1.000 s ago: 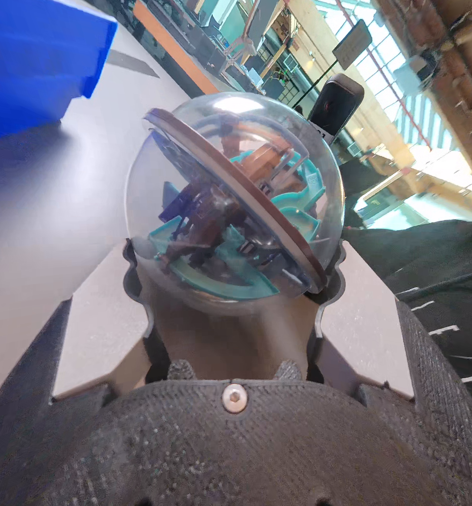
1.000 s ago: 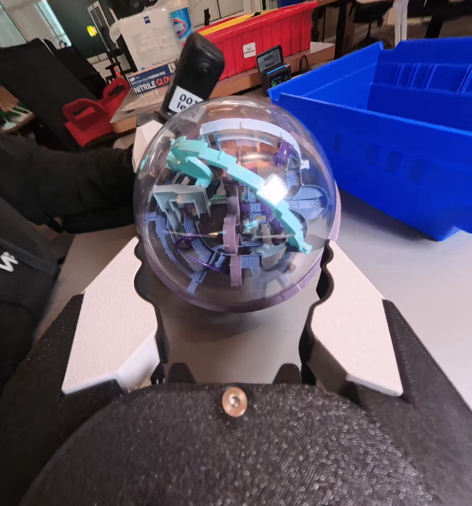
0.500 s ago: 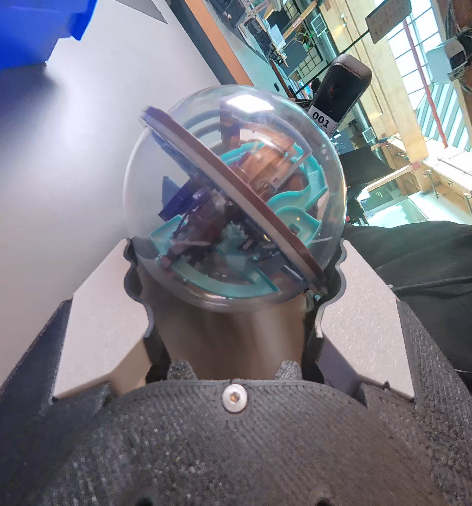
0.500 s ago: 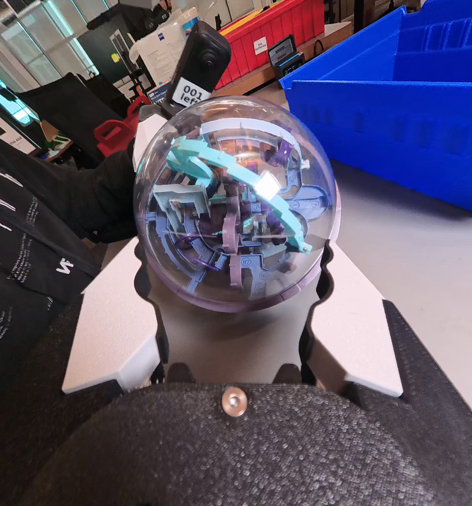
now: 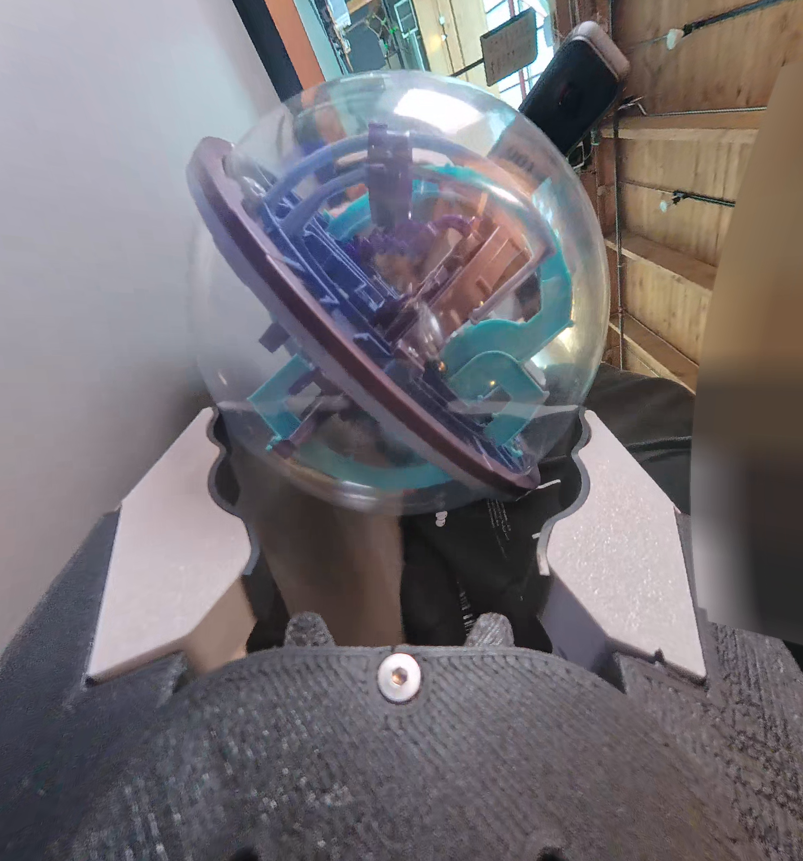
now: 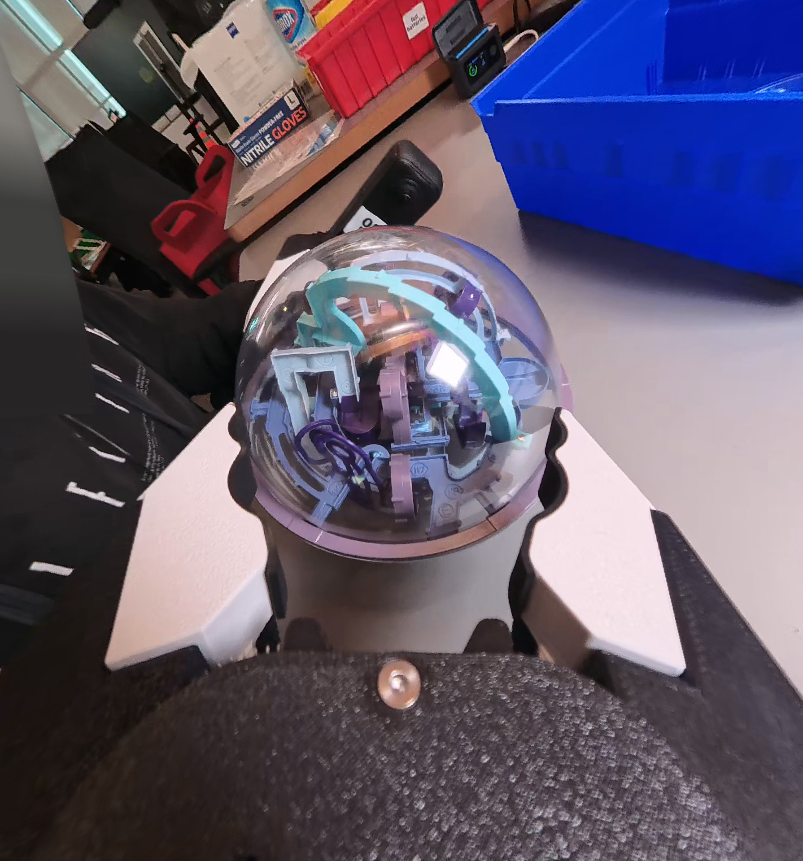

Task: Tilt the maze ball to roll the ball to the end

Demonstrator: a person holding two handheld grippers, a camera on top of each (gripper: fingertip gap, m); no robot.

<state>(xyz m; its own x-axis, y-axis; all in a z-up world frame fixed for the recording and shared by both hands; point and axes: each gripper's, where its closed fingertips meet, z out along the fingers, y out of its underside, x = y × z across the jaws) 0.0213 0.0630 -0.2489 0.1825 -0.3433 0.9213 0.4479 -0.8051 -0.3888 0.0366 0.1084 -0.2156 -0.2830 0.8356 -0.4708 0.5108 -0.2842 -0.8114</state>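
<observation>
Clear maze ball (image 6: 397, 386), packed with teal, blue, purple and orange tracks and ringed by a dark purple-brown equator band. Band tilted steeply in the left wrist view (image 5: 367, 335), running from upper left down to lower right; in the right wrist view lying along the sphere's lower edge. Small silvery ball inside not clearly made out amid the blur. Sphere raised off the grey tabletop (image 6: 670, 419), over the stretch in front of the blue bin (image 6: 670, 140) at the far right corner, close to the near edge where black clothing (image 6: 40, 442) shows. Left gripper (image 5: 397, 447) spread wide, scalloped black pads (image 5: 218, 447) pressed against the sphere's two flanks. Right gripper (image 6: 397, 466) likewise spread wide, pads (image 6: 556, 466) clamped on opposite sides of the same sphere. Gripped from both ends at once, each gripper's camera body peeking over the globe in the other's view.
</observation>
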